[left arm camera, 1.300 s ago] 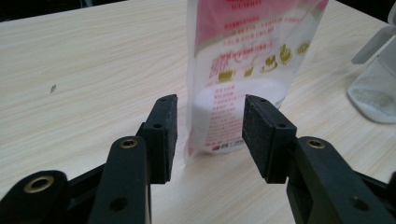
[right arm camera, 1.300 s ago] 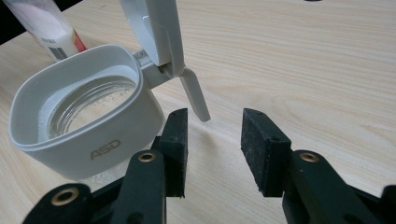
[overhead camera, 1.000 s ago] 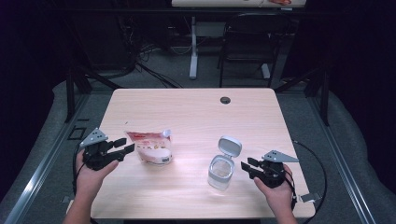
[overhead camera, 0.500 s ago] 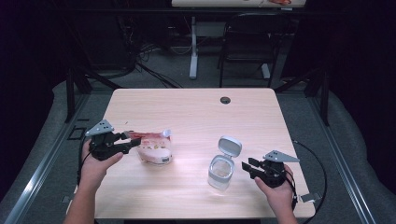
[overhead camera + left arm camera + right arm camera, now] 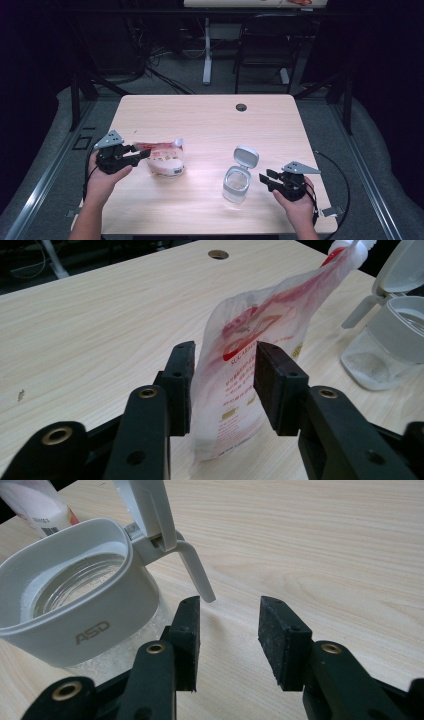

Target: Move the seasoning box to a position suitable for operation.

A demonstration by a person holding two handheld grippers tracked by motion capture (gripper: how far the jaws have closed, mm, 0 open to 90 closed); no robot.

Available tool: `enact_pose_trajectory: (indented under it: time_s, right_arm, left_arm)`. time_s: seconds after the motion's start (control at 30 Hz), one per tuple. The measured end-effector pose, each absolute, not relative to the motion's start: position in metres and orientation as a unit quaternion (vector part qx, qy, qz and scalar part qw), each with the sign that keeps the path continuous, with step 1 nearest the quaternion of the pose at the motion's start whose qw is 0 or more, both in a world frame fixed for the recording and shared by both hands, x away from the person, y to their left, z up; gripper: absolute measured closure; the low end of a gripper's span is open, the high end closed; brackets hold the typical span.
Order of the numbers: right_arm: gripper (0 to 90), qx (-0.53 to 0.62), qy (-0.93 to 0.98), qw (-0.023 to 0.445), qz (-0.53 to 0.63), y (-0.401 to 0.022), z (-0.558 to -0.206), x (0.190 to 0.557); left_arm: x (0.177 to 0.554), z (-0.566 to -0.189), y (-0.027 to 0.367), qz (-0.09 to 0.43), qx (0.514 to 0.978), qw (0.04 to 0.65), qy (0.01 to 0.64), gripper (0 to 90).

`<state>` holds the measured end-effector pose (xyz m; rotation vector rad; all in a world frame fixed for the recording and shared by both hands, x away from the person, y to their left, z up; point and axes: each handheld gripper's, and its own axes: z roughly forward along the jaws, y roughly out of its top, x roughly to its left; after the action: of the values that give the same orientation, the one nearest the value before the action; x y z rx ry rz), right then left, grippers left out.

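Pouch [image 5: 240, 370] on edge, spout end away from left gripper [image 5: 222, 382]

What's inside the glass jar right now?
The jar stands with its lid flipped open. Through the mouth, white grains cling to the glass and a thin white layer lies on the bottom. The grey collar hides the upper wall, so the exact fill stays unclear.

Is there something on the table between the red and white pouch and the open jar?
Nothing visible. In the high view, bare table lies between the pouch and the jar, whose lid is flipped up. The pouch already stands between the jaws of the left tongs, which have just been closing.
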<state>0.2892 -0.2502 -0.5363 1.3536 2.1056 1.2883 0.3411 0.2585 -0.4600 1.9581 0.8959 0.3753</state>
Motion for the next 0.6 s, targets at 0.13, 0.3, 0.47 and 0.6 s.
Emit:
enact_pose_trajectory:
  time_s: [0.13,0.3,0.47,0.6]
  right_arm:
    - [61.3,0.472,0.74,0.159,0.452,-0.249,-0.5374,0.2904]
    - [61.4,0.473,0.738,0.156,0.456,-0.2498,-0.5374,0.291]
    - [61.4,0.475,0.735,0.155,0.458,-0.2499,-0.5372,0.2902]
    - [61.3,0.474,0.734,0.151,0.462,-0.2486,-0.5385,0.2905]
  left_arm:
    - [0.338,-0.4585,0.2605,0.151,0.796,0.461,0.362,66.1]
    - [0.3346,-0.4585,0.2605,0.152,0.797,0.461,0.359,67.8]
    - [0.3331,-0.4563,0.2624,0.143,0.803,0.462,0.349,74.5]
    - [0.3338,-0.4535,0.262,0.142,0.803,0.467,0.341,71.2]
